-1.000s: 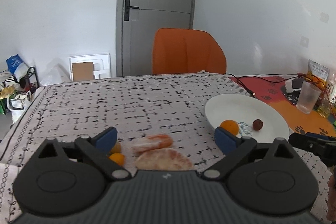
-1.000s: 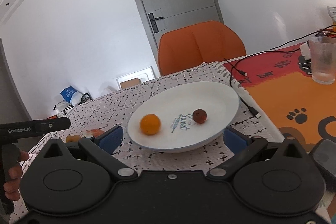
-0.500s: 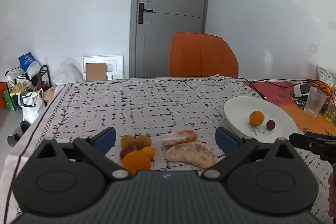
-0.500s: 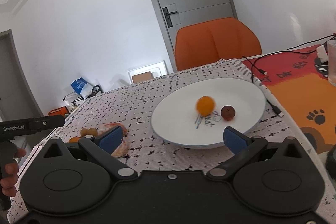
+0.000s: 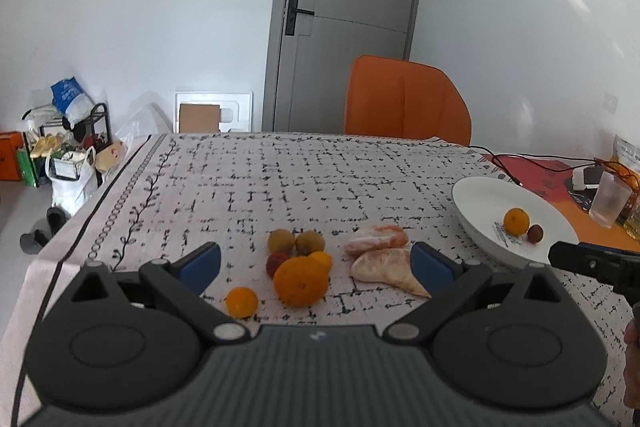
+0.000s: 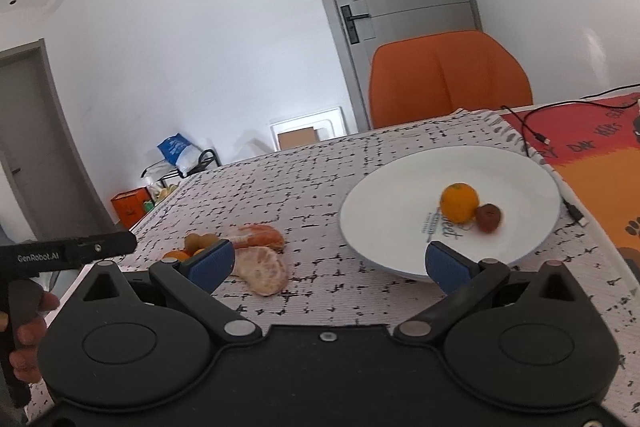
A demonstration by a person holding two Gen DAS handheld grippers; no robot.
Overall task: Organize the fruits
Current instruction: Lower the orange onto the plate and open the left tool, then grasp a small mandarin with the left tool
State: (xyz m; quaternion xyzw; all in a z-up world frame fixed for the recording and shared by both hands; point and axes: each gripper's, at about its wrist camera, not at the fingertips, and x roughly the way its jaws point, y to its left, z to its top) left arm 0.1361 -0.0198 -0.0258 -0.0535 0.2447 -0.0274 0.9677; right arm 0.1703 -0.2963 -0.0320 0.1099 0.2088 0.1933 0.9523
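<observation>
My left gripper (image 5: 316, 263) spread wide, empty, above fruit cluster on patterned tablecloth (image 5: 280, 179): big orange (image 5: 300, 281), small orange (image 5: 241, 302), two brownish fruits (image 5: 294, 241), peeled citrus pieces (image 5: 384, 259) just beside right fingertip. My right gripper (image 6: 328, 261) also wide apart, empty, near white plate (image 6: 400, 187) holding orange fruit (image 6: 459, 202) touching dark red fruit (image 6: 489, 217). Orange chair (image 5: 404, 103) behind table; cable (image 6: 532, 131) and plastic cup (image 5: 608, 201) right of plate.

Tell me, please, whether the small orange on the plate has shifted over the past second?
Yes. In the right wrist view the small orange has rolled rightwards across the plate, past its printed logo, and now touches the dark red fruit.
</observation>
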